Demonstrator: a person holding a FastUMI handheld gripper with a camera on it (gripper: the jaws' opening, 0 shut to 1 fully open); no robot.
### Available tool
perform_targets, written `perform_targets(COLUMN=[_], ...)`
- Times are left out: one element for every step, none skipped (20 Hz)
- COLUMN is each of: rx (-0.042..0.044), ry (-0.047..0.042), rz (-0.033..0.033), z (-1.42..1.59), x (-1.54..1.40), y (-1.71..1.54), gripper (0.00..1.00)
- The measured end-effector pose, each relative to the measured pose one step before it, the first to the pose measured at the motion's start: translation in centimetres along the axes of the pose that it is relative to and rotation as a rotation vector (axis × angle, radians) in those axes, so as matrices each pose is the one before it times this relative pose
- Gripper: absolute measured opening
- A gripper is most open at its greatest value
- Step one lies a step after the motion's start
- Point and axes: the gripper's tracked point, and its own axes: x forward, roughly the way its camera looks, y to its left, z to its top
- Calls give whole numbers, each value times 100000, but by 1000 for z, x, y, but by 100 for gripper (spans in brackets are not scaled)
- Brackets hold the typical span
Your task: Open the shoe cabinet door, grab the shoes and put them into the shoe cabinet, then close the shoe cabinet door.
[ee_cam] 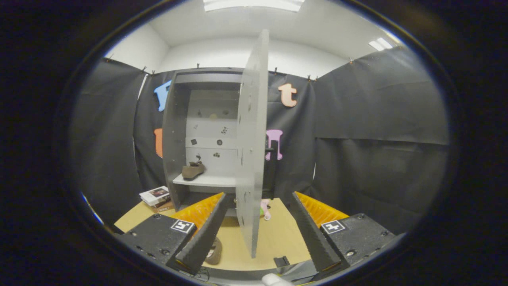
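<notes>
Cabinet point(206, 131) stands at 12 o'clock beyond the gripper point(258, 206), its door point(251, 151) swung out edge-on between the released fingers, touching neither. One shoe point(193, 171) sits on the shelf point(206, 181); another, probably a shoe point(214, 252), lies on the table point(278, 238) at 7 o'clock. Books point(156, 196) lie at 10 o'clock.

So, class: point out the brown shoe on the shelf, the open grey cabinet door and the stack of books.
brown shoe point(193, 171), gripper view, its upper.
open grey cabinet door point(251, 151), gripper view, panel middle.
stack of books point(155, 196), gripper view, top cover.
</notes>
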Motion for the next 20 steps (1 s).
perform_targets(rx=[246,826,1370,1251,680,1136,401,-302,-309,-102,795,1970,1019,144,-31,319,178,47,367,396], ry=[1447,1815,2682,1907,2675,1657,1344,2130,2526,2881,4353,3133,4493,2614,2877,3521,3355,4146,3758,3493], rz=[2435,2317,2693,2072,1009,1772,1779,1657,1727,2110,1700,1948,1683,1140,1088,1259,972,709,1008,491], z=[-1202,-1173,-1624,-1522,-1890,-1497,-1539,-1885,-1641,-1839,-1911,-1803,-1776,-1860,-1588,-1518,-1521,-1379,-1132,-935], x=[97,173,573,783,1016,929,1068,1194,1211,1231,1275,1329,1472,1684,1690,1513,1631,1507,1600,1583], y=[1520,1395,1534,1289,1084,1182,1182,1145,975,871,776,657,683,385,332,469,320,188,355,86], gripper=[100,100,100,100,100,100,100,100,100,100,100,100,100,100,100,100,100,99,99,99])
